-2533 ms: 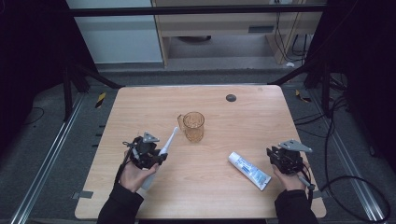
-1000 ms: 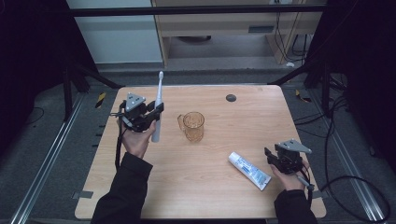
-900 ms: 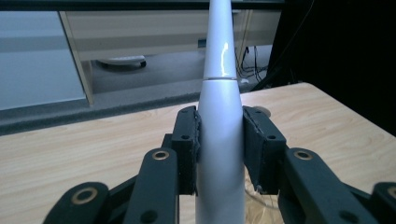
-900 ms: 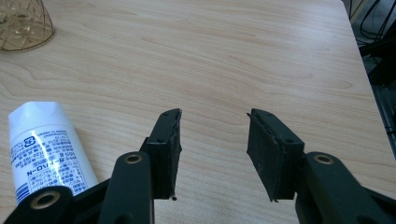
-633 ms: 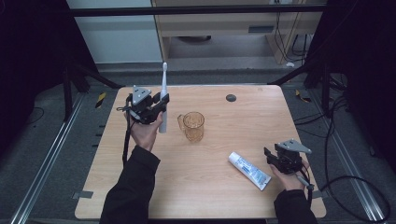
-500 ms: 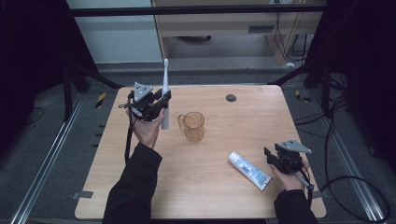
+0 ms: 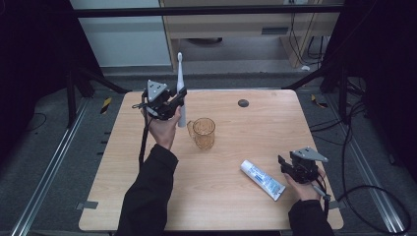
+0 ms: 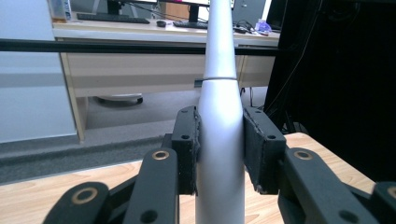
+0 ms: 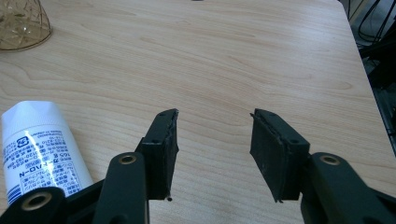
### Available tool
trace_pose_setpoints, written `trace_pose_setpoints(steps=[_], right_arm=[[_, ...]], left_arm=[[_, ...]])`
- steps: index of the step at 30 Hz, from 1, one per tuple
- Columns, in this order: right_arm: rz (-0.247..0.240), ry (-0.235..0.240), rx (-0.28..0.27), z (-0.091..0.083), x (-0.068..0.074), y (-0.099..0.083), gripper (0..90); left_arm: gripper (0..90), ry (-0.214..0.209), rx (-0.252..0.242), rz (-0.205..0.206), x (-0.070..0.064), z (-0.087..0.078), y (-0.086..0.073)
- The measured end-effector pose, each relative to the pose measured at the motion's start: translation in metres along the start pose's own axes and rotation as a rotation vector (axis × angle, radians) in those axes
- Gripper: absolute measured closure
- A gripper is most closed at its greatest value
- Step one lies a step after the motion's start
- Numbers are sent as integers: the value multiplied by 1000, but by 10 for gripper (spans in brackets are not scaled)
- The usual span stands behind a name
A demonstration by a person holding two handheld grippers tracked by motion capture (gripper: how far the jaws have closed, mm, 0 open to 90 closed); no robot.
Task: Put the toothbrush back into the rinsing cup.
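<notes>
Toothbrush (image 7: 180,83) stands nearly upright in the left tongs (image 7: 172,102), which are clamped on the thick lower part of its white handle; the brush head points up, above the far left part of the tabletop (image 7: 255,132). In the left gripper view, the two black pads (image 8: 186,149) press on both sides of the handle (image 8: 219,154), and the thin neck rises out of the top of the picture. The person's left hand (image 7: 162,129) holds these tongs raised above the wood, with the dark sleeve (image 7: 147,196) coming from the near edge.

Just right of the toothbrush, an amber glass cup (image 7: 203,132) with a handle stands upright on the tabletop. A white toothpaste tube (image 7: 263,180) lies flat near the near right corner. The right tongs (image 7: 295,168) rest low just beside the tube, on its right, and the jaws stand apart with nothing between them; in the right gripper view, the tube (image 9: 44,140) lies left of the jaws. A small dark round spot (image 7: 243,103) sits on the far side of the tabletop.
</notes>
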State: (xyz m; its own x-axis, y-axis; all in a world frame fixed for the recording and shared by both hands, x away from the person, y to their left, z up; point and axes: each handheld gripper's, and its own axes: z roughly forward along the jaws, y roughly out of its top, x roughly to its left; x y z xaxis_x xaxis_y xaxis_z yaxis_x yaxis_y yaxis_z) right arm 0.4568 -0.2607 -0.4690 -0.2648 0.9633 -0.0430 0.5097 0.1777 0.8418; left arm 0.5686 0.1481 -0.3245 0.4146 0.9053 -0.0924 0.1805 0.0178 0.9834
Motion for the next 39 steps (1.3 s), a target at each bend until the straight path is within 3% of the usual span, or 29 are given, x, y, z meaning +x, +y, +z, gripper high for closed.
trace_pose_setpoints(steps=[21,39], right_arm=[[1,1,-2,0,-1,-1,512],[-12,-3,-1,2,-2,-2,516]], left_arm=[[668,-10,-28,16,-26,31,-19],[668,-39,7,6,-19,49,-49]])
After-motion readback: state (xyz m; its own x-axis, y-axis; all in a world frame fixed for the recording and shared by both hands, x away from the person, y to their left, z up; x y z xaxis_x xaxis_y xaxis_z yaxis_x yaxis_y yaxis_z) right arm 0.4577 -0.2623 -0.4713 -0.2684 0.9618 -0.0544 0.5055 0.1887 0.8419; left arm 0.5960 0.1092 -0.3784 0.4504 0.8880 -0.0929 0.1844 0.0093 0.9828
